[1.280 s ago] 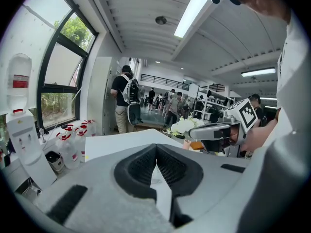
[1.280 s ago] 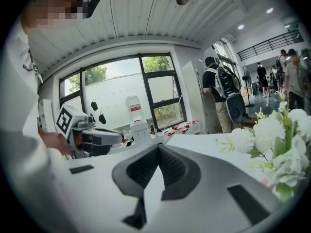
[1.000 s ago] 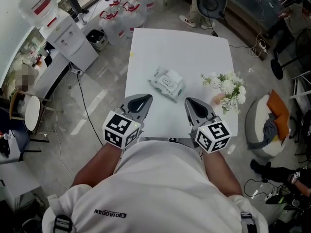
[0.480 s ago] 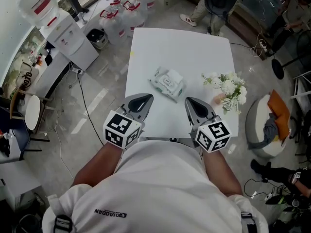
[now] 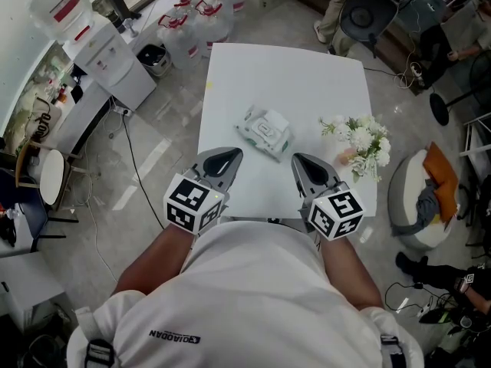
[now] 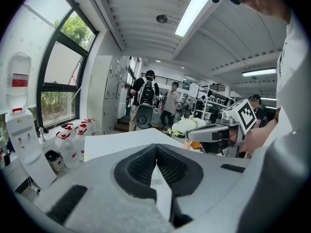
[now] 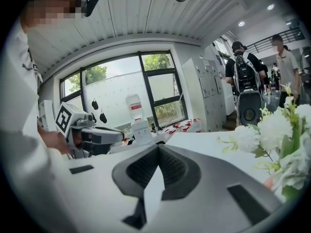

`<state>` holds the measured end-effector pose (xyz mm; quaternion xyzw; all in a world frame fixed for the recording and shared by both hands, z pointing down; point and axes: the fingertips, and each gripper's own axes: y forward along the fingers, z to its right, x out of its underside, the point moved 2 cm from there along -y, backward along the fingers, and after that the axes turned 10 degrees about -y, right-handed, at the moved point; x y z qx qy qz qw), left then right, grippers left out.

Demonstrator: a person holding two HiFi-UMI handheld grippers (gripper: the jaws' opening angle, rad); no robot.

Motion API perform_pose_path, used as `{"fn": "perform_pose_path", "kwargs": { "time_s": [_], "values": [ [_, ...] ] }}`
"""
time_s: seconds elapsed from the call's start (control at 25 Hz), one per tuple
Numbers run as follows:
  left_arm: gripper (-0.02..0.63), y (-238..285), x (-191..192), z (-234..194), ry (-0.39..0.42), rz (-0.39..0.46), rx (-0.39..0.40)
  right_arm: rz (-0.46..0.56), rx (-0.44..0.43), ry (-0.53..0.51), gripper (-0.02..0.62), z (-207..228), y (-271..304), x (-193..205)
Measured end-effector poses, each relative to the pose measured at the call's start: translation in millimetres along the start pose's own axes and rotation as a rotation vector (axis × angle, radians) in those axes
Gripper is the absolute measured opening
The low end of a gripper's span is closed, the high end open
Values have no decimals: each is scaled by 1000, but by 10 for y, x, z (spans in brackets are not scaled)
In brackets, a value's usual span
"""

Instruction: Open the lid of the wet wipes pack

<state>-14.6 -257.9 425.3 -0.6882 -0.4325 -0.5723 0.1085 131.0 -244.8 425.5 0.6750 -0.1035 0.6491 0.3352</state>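
The wet wipes pack (image 5: pixel 265 131), white and pale green with its lid flat on top, lies in the middle of the white square table (image 5: pixel 284 75). My left gripper (image 5: pixel 228 156) is shut and empty, hovering over the table's near edge just left of and nearer than the pack. Equally near, to the pack's right, my right gripper (image 5: pixel 301 162) is also shut with nothing in it. Each gripper view shows its own jaws met at the tips, left gripper (image 6: pixel 156 146), right gripper (image 7: pixel 158 148); the pack is hidden behind them.
A bunch of white flowers (image 5: pixel 359 140) sits at the table's right edge. Water bottles (image 5: pixel 196 18) and a dispenser (image 5: pixel 107 60) stand on the floor at the far left. A cushion seat (image 5: pixel 420 198) is on the right. People stand beyond the table.
Both grippers and the pack have stayed where they were. Only a person and an office chair beyond the table's far side have shifted to the right.
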Motion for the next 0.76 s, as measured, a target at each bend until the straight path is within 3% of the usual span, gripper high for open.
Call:
{"fn": "perform_pose_path", "kwargs": {
  "time_s": [0.76],
  "values": [
    [5,9,-16,14,4,-2,1,-6,-17,-13,5,-22,30,-20]
  ]
}}
